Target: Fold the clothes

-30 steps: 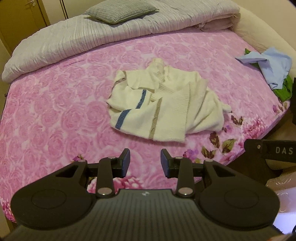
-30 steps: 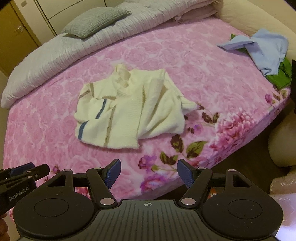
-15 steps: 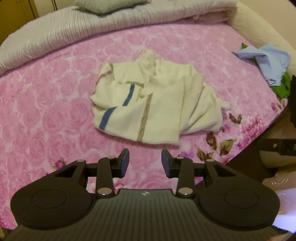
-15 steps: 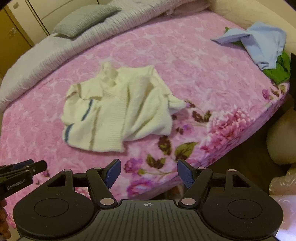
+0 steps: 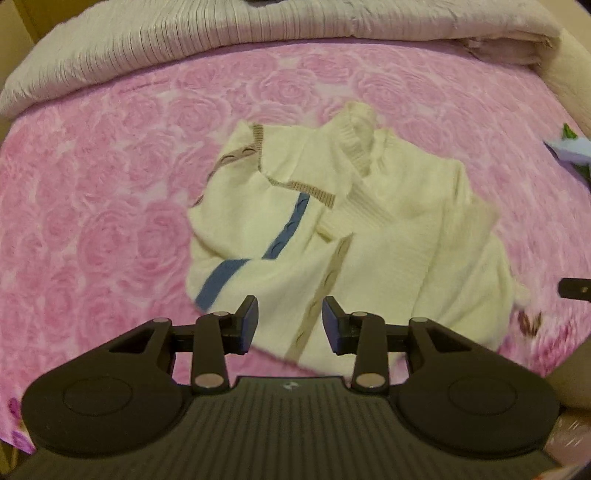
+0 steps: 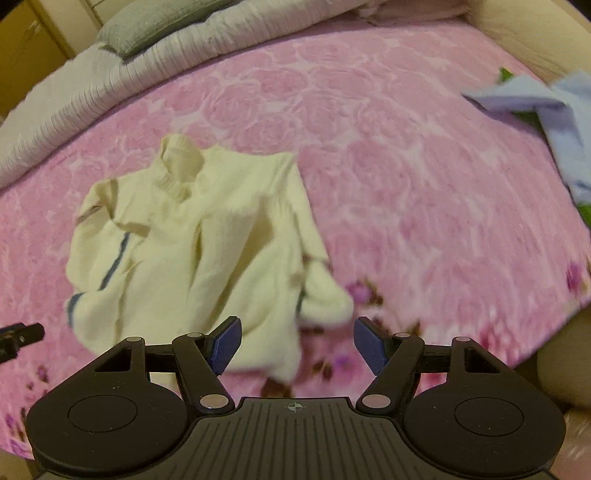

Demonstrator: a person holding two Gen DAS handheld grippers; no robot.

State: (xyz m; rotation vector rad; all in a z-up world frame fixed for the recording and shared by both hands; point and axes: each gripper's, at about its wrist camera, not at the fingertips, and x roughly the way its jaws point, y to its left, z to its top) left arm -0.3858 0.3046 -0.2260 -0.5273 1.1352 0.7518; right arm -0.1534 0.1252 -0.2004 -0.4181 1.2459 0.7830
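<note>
On the bed (image 5: pixel 110 192), spread with a pink rose-patterned cover, a cream knitted sweater (image 5: pixel 369 229) lies crumpled near the front edge, its ribbed collar pointing toward the far side. A blue stripe (image 5: pixel 288 229) runs down one folded-over panel, and a tan band trims an edge above it. In the right wrist view the same sweater (image 6: pixel 207 243) sits left of centre, with one sleeve end bunched out to its right near the printed flowers at the bed's edge.

The left claw (image 5: pixel 290 325) hangs just above the sweater's near hem, its two fingers parted with a clear gap and nothing between them. The right claw (image 6: pixel 297 345) is spread wider, also empty, over the hem and the sleeve end; whether either touches the knit cannot be told.

Along the far side of the bed lies a folded pale striped duvet (image 5: pixel 258 33), with a grey pillow (image 6: pixel 155 22) resting on it. At the right edge lies a light blue garment (image 6: pixel 561 110) over something green. The frames are blurred.
</note>
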